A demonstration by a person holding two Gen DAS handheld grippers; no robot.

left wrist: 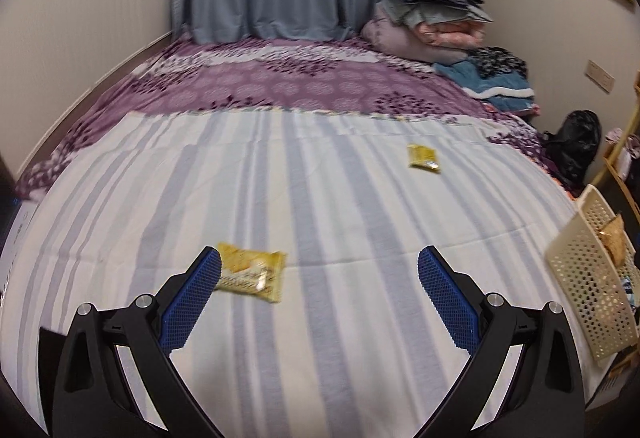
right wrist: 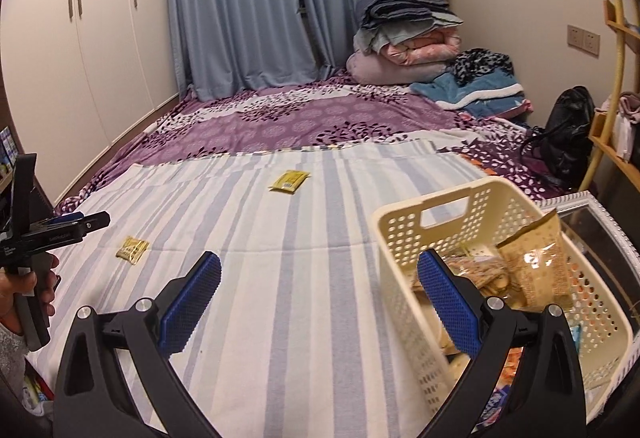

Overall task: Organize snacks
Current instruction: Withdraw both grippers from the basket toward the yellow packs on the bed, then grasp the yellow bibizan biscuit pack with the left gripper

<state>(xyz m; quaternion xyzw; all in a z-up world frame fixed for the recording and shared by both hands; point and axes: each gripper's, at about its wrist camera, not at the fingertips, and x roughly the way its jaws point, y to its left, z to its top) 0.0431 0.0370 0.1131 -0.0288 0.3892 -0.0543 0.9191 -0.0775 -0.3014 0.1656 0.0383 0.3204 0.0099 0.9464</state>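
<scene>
A yellow snack packet [left wrist: 250, 272] lay flat on the striped sheet [left wrist: 320, 198], well left of the cream basket [right wrist: 440, 214] (already holding snacks). The left gripper [left wrist: 319, 268] hovered wide open, one finger overlapping the packet. The right gripper [right wrist: 319, 270] gaped empty by the basket. A shallow pinch could snag the sheet or slide the slick wrapper.

Print on near yellow snack pack [left wrist: 250, 272] blurred, unreadable; basket [left wrist: 580, 278] cut off by frame edge.
</scene>
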